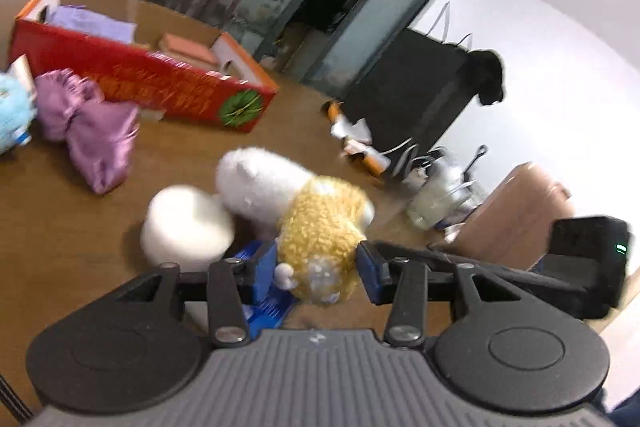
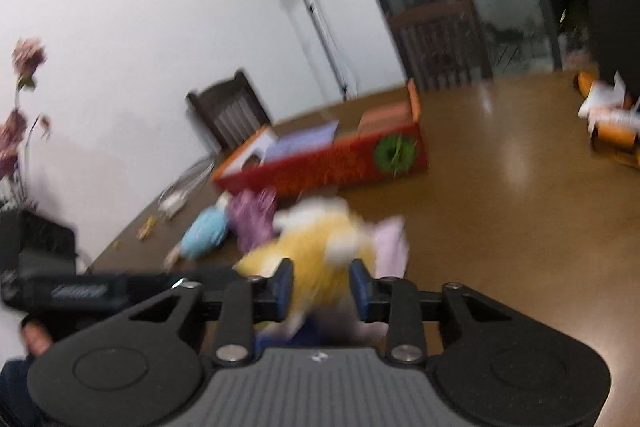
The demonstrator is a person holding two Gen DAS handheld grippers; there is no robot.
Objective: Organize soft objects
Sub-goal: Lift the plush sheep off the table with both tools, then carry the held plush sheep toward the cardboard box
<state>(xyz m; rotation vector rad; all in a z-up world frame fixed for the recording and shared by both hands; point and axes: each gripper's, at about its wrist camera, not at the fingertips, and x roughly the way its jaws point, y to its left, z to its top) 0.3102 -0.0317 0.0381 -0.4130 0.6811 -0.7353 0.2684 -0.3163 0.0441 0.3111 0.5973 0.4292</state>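
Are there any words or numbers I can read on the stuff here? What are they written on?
None can be read.
Red box: rows of gold writing along its side, too blurred to read.
Red box's end: a green round picture, no readable words.
Orange and white packets: print too small and blurred.

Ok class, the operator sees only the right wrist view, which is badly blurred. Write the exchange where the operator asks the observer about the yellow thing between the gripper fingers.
Operator: What is this yellow blur?
Observer: A curly yellow plush toy. The left gripper has a blue pad against each side of it.
Operator: Is anything lying past it that I can't make out?
Observer: A white plush touches it, and a white roll sits beside that on the table.
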